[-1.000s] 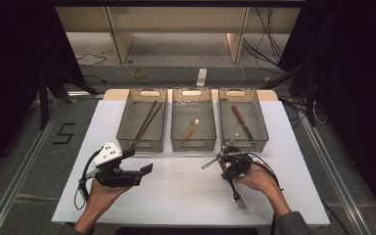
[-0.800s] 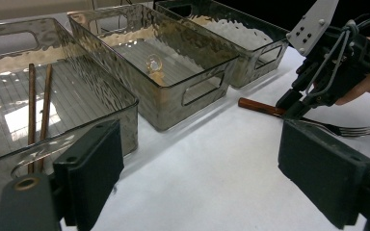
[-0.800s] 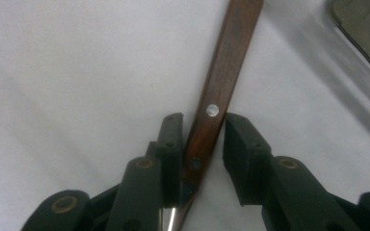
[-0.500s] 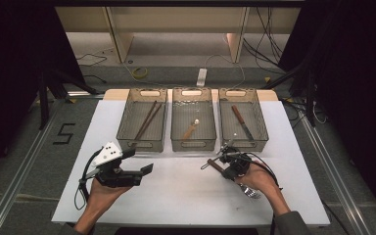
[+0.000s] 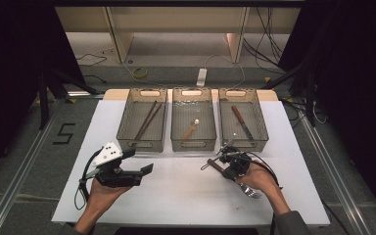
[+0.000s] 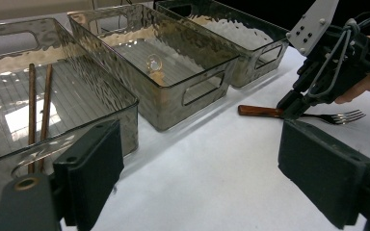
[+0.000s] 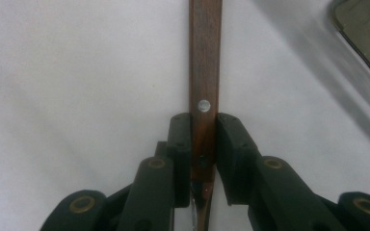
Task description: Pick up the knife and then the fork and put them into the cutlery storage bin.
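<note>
Looks like a cutlery-sorting job that's mostly done. Three clear bins sit in a row at the back of the worktop: the left bin already has a pair of chopsticks, the middle bin a spoon, and the right bin a knife. What's left is the fork, the wood-handled one.

The right claw has its jaws pressed onto the fork's wooden handle, pinching it just below the rivet, as the right gripper view shows. In the left gripper view the fork sits low over the white worktop, in front of the right bin, tines pointing back toward the person's hand; I can't tell if it's lifted clear or still touching the surface. My guess is it still has to be carried over and dropped into a bin.

The left claw is spread wide, holding nothing, hanging near the front of the left bin.
</note>
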Available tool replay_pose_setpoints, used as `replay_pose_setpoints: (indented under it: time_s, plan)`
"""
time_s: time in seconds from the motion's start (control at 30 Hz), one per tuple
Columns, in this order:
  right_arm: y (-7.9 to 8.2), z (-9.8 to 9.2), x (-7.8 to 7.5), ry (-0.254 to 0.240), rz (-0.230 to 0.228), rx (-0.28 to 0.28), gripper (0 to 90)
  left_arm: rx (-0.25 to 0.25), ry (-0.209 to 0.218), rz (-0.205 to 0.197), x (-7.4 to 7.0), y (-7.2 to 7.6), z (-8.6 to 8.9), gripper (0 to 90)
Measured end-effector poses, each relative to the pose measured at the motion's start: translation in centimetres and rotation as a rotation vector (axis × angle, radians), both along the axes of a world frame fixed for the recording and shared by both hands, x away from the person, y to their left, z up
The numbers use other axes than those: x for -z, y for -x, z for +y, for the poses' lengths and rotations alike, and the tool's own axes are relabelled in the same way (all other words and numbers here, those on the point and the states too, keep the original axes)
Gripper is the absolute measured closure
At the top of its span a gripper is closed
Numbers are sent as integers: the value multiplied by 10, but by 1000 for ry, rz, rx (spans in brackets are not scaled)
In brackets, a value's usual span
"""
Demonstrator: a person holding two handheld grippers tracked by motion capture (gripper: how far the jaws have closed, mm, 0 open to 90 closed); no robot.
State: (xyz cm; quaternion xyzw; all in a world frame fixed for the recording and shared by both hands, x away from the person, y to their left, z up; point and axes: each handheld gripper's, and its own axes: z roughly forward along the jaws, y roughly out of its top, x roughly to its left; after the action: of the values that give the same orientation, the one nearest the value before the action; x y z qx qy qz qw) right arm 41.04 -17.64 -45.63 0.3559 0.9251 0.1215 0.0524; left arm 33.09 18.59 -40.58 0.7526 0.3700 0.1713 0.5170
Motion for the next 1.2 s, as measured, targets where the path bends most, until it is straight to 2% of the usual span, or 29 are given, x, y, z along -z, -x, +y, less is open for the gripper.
replay_pose_setpoints:
  time_s: [0.1, 0.37, 0.47, 0.8, 0.9, 1.03, 1.1, 1.2]
  plan:
    - [0, -2, -1, -13, 7, -4, 772, -2, 3, 0, 0, 0, 0, 156]
    - [-1, -13, -10, -102, 4, 12, 773, 0, -1, 0, 0, 0, -1, 156]
    - [-1, -13, -10, -108, 1, 14, 773, -3, 4, 0, 0, 0, 0, 156]
    - [0, -13, -18, -193, -46, 12, 773, -3, 4, -1, 0, 0, 0, 156]
    - [-1, -15, -21, -248, -56, 12, 773, -4, 4, -1, 0, 0, 0, 156]
    - [-1, -15, -23, -279, -76, 17, 774, -4, 5, -1, 0, 0, 0, 156]
    - [-1, -16, -24, -294, -64, 11, 774, -5, 5, 0, 0, 0, 1, 156]
    - [-1, -16, -24, -298, -71, 11, 774, -4, 4, 0, 0, 0, 0, 156]
